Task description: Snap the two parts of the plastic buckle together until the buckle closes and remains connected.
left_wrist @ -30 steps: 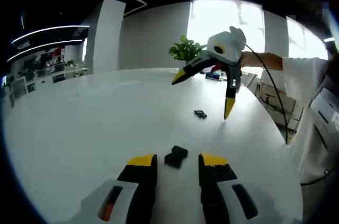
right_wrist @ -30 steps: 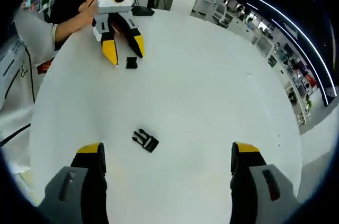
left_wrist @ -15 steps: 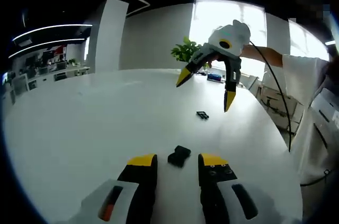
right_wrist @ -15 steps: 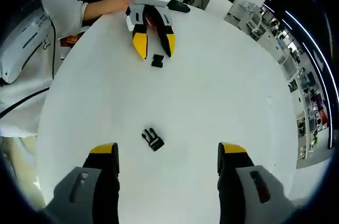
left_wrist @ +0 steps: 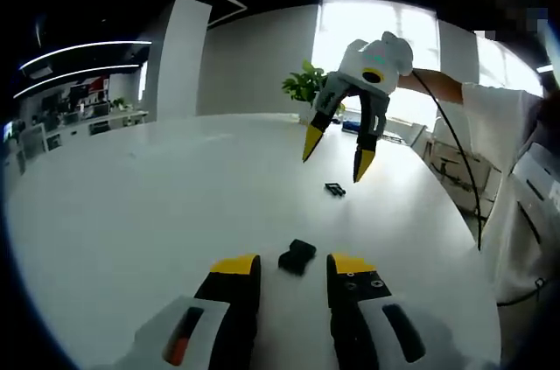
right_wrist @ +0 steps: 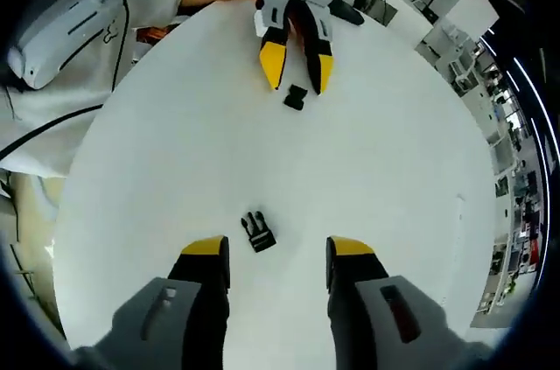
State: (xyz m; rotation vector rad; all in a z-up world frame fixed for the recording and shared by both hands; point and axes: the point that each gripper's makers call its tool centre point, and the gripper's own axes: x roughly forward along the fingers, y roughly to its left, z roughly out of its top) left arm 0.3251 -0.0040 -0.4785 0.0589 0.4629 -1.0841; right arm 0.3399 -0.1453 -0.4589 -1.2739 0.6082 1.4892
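two buckle halves, socket (left_wrist: 297,255) and pronged piece (right_wrist: 259,232), lying well apart on table (right_wrist: 394,151); left hand-held gripper (left_wrist: 293,267) and right hand-held gripper (right_wrist: 276,254) spread, gripping nothing; nothing joined yet.

white table (left_wrist: 131,204), potted plant (left_wrist: 306,83), bright window (left_wrist: 376,24)
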